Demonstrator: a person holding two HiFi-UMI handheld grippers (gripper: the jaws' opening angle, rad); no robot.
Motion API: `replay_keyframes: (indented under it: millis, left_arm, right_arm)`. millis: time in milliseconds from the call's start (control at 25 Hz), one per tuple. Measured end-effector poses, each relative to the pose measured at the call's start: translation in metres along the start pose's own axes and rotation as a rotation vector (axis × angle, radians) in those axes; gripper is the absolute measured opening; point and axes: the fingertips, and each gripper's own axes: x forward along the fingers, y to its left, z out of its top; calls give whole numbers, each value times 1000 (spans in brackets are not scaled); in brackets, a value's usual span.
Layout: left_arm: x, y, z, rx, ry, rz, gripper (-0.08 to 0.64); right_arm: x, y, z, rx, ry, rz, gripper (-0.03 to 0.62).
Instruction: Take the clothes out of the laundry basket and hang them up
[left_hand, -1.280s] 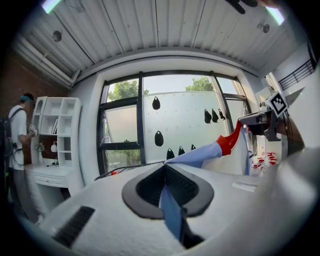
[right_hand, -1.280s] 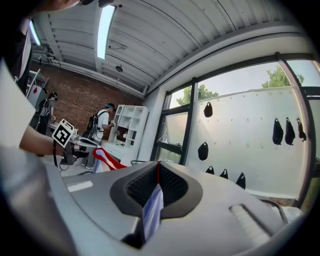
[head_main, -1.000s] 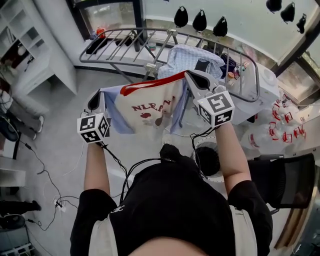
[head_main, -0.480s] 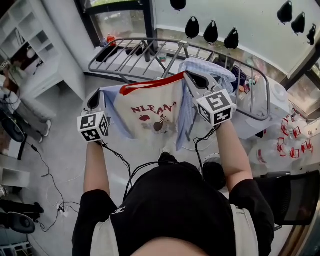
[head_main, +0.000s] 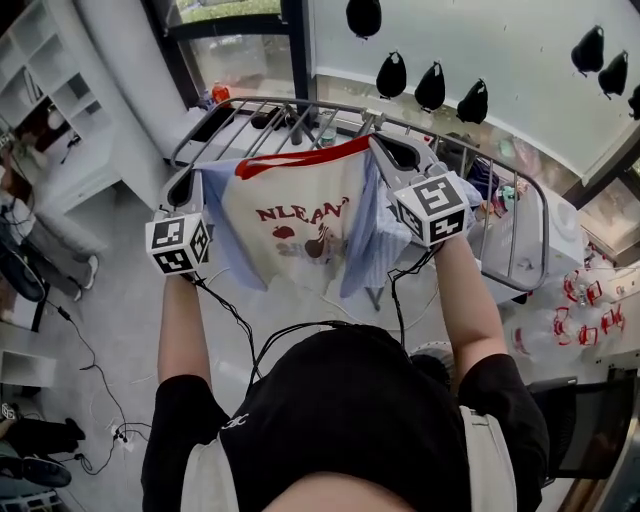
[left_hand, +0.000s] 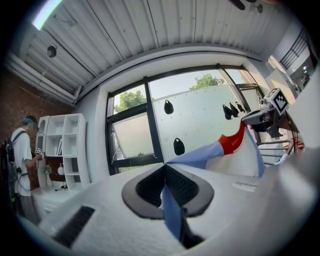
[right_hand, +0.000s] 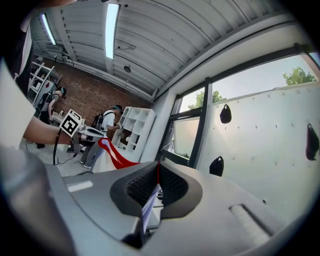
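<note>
I have both grippers raised in front of me, pointing level, with a T-shirt (head_main: 300, 215) stretched wide between them. My left gripper (head_main: 184, 190) is clenched on the shirt's blue sleeve corner; in the left gripper view the blue cloth is pinched flat between the black pads (left_hand: 147, 187). My right gripper (head_main: 380, 148) is clamped just as tight on the opposite shoulder, near the red neckline, with a thin fold of white and pale blue cloth nipped between its jaws. The shirt is white with a red collar, red print on the chest and blue sleeves. It hangs spread out in the air, just in front of the metal drying rack (head_main: 500, 215); whether its hem touches the rails I cannot tell. Black holds (head_main: 391, 72) dot the white wall (head_main: 520, 110) beyond the rack
</note>
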Motion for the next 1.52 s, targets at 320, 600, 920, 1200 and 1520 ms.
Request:
replay_keyframes:
  millis: [320, 600, 920, 1200, 1520]
  left_arm:
    - [124, 32, 22, 59, 11, -28, 11]
    - [240, 44, 18, 90, 79, -72, 11]
    - [366, 46, -20, 47, 205, -135, 11]
    - [418, 9, -95, 108, 346, -221, 11]
    - [419, -27, -198, 95, 501, -293, 12]
  right_arm:
    - [94, -78, -7, -23, 12, -26, 17]
    - [169, -146, -41, -55, 87, -55, 17]
    - [240, -218, -107, -24, 221, -115, 17]
    - [262, -242, -214, 71, 414, -150, 17]
    - [254, -218, -309, 70, 624, -98, 20]
